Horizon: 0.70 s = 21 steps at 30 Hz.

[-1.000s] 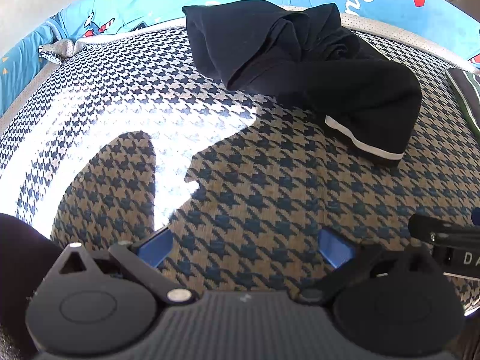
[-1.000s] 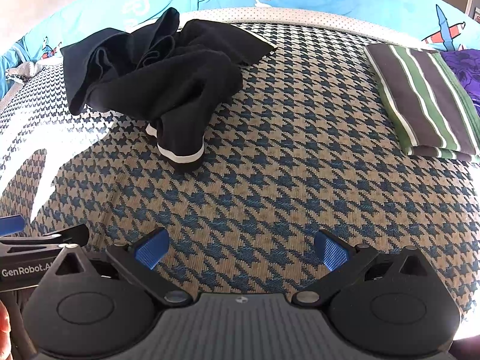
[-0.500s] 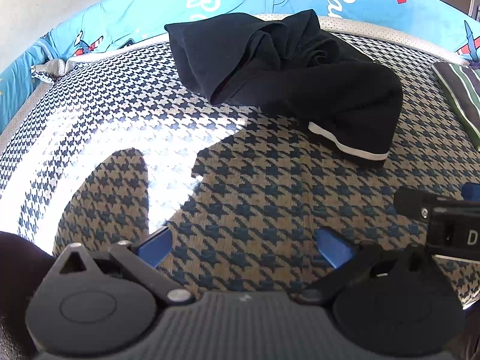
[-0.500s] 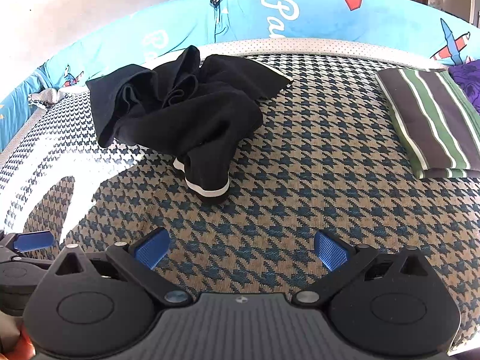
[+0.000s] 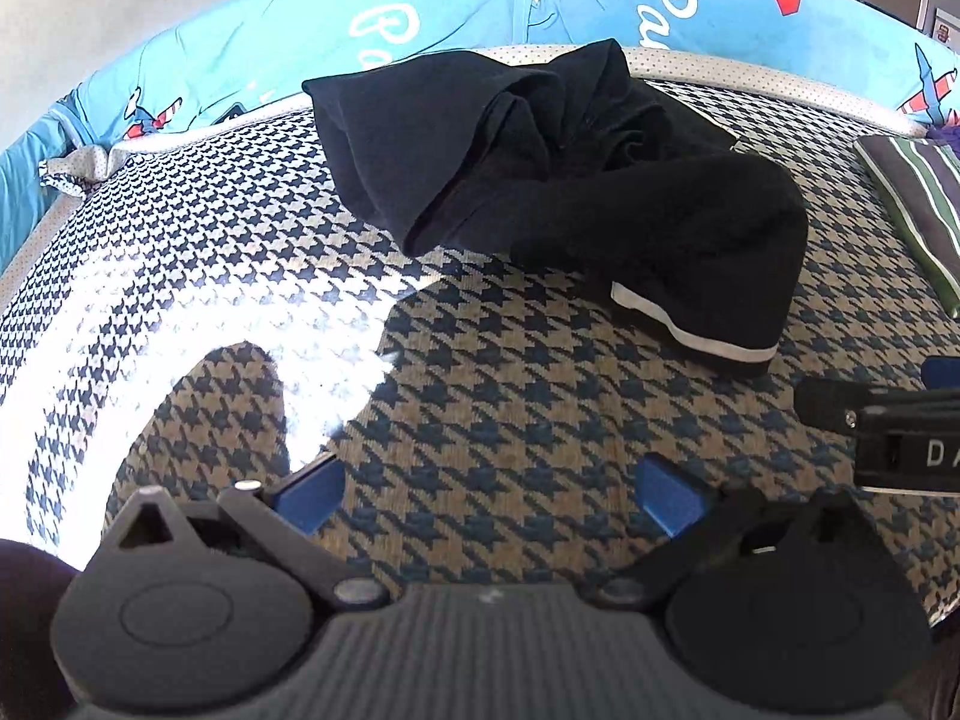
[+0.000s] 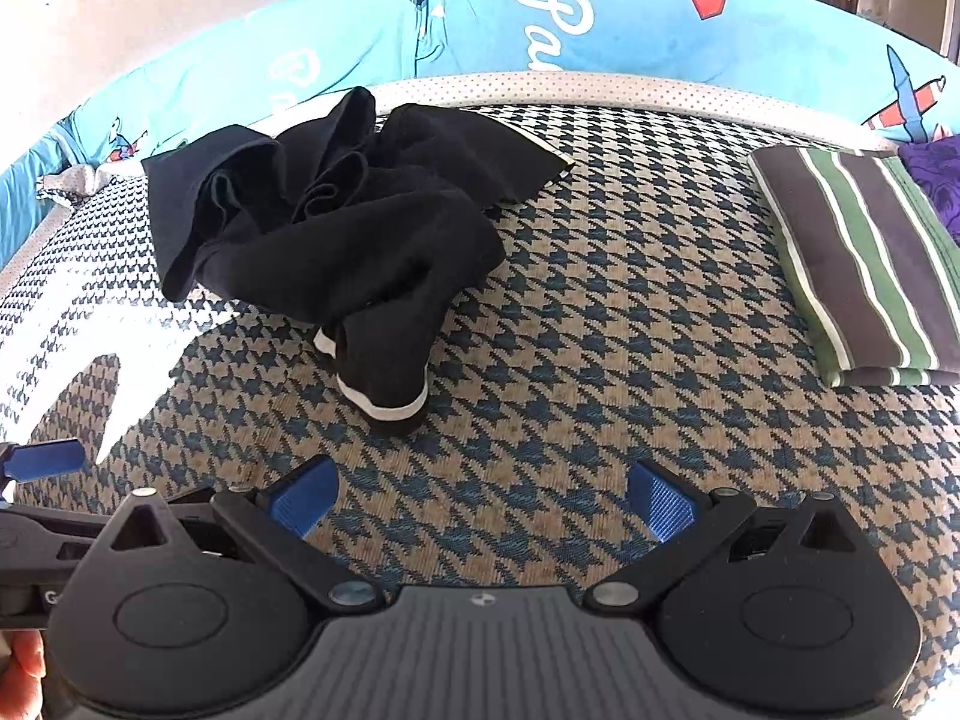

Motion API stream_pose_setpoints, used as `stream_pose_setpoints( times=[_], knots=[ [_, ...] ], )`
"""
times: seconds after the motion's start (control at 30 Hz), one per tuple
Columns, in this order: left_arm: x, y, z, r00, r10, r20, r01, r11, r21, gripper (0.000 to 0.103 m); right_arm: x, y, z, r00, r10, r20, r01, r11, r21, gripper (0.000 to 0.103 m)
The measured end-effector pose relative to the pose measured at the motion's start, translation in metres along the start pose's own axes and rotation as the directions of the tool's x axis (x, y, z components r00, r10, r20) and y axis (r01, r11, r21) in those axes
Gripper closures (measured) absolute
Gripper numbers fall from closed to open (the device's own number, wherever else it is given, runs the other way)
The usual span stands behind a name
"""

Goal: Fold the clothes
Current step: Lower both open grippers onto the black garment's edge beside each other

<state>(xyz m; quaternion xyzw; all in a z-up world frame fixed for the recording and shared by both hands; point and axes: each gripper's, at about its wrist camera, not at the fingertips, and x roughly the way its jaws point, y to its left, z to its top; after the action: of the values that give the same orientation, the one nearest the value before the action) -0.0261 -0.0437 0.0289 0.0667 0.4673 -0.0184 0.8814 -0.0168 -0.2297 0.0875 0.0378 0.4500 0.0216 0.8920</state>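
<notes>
Two grippers over the houndstooth bed cover [image 6: 600,312], both empty. Left gripper [image 5: 489,495]: blue fingers spread wide apart, nothing between them, above the near part of the cover. Right gripper [image 6: 483,495]: fingers likewise spread, nothing held. Black garment [image 6: 336,240]: crumpled in a heap toward the far left of the cover, white-banded cuff [image 6: 384,405] pointing to the near edge, well apart from both grippers. Striped folded cloth [image 6: 864,264]: flat by the right edge, purple fabric [image 6: 936,174] just beside it. Blue printed bedding [image 6: 540,24] along the far edge. Bright sunlight patch [image 5: 150,324] on the left side.
</notes>
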Motion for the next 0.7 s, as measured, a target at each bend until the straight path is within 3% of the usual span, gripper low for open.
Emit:
stream_pose_setpoints(
  times=[0.17, 0.3, 0.5, 0.7],
  knots=[
    [0.011, 0.004, 0.014, 1.000, 0.001, 0.005, -0.001, 1.000, 0.011, 0.000, 0.016, -0.009, 0.008, 1.000, -0.005, -0.023, 0.005, 1.000, -0.004, 0.000],
    [0.019, 0.007, 0.025, 1.000, 0.009, 0.010, -0.010, 1.000, 0.029, 0.000, 0.029, -0.009, 0.012, 0.999, 0.002, -0.038, -0.005, 0.997, -0.072, 0.000],
    [0.025, 0.016, 0.057, 0.999, 0.009, 0.046, -0.010, 0.999, 0.032, 0.000, 0.034, -0.013, 0.027, 0.999, 0.044, -0.006, -0.044, 0.994, -0.100, 0.001],
    [0.035, 0.017, 0.091, 0.995, 0.019, 0.102, -0.024, 0.999, 0.048, 0.000, 0.042, -0.009, 0.042, 0.993, 0.110, 0.039, -0.104, 0.987, -0.121, 0.014]
  ],
)
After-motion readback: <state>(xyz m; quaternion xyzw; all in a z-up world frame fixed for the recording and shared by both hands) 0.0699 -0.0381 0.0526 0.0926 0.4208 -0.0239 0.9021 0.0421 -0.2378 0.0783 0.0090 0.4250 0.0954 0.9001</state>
